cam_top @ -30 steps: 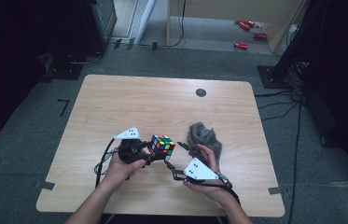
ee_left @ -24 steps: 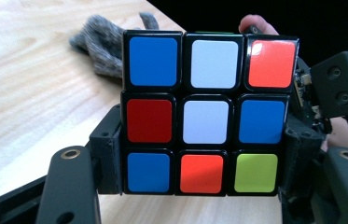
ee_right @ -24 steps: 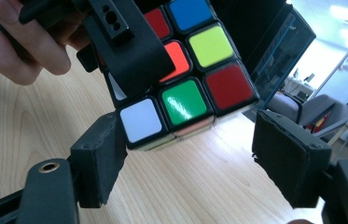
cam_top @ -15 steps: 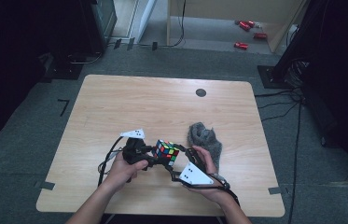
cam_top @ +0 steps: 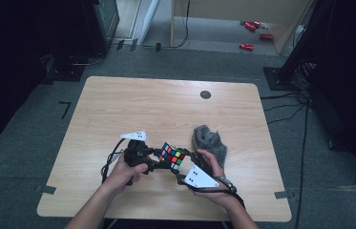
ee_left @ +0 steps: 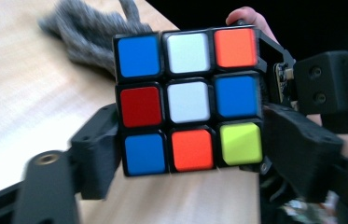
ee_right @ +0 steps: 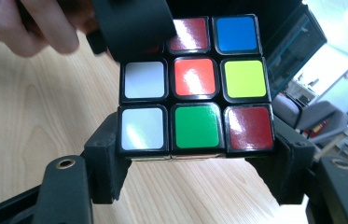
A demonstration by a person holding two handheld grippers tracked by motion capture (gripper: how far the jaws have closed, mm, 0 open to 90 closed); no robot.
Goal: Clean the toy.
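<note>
Between both grippers — left (cam_top: 159, 160), right (cam_top: 181, 168) — seemingly clamped, sits cube (cam_top: 172, 156).

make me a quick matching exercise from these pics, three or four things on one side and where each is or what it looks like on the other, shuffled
Things:
1. puzzle cube
2. grey fuzzy cloth
3. small dark round spot
4. red things

Descriptions:
A. on the floor beyond the table
B. between the left gripper and the right gripper
C. lying on the table by the right hand
D. near the table's far edge

Pairs: 1-B, 2-C, 3-D, 4-A
</note>
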